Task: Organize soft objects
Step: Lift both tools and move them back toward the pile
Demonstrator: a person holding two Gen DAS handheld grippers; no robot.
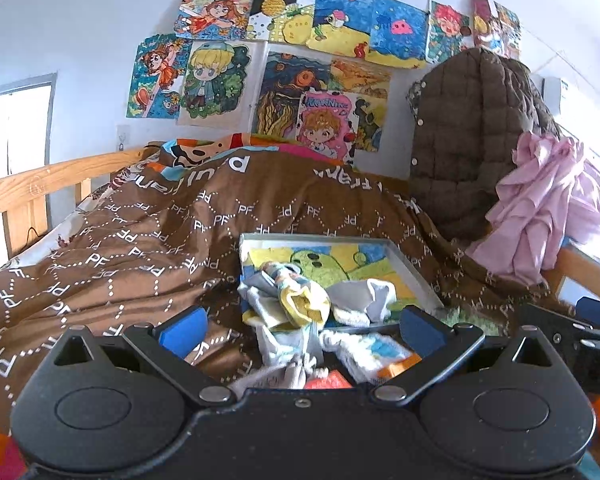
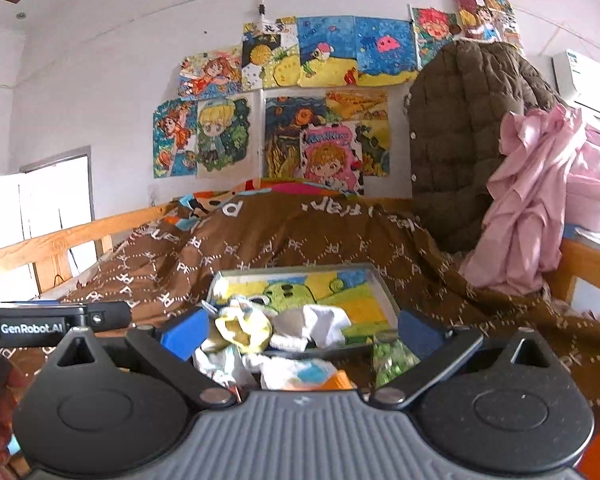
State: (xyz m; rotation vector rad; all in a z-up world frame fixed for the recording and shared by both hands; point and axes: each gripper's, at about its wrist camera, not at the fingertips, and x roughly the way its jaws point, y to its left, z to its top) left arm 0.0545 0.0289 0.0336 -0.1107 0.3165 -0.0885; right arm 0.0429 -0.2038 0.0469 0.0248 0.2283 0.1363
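Clearly both hand-held grippers (left [image 1: 300, 326], right [image 2: 300, 330]) gape empty before one tray [image 1: 416, 270] of socks [image 1: 300, 300].

Crumpled socks [image 1: 300, 308] heaped on shallow painted tray [image 1: 416, 268]

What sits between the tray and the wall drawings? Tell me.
The brown quilt heaped on the bed fills that stretch from tray to drawings; both views show it.

Socks [image 1: 300, 304] heaped in tray [image 1: 416, 268] on quilt [image 1: 140, 232], jacket [image 1: 468, 136] behind right, drawings [image 1: 284, 64] on wall behind
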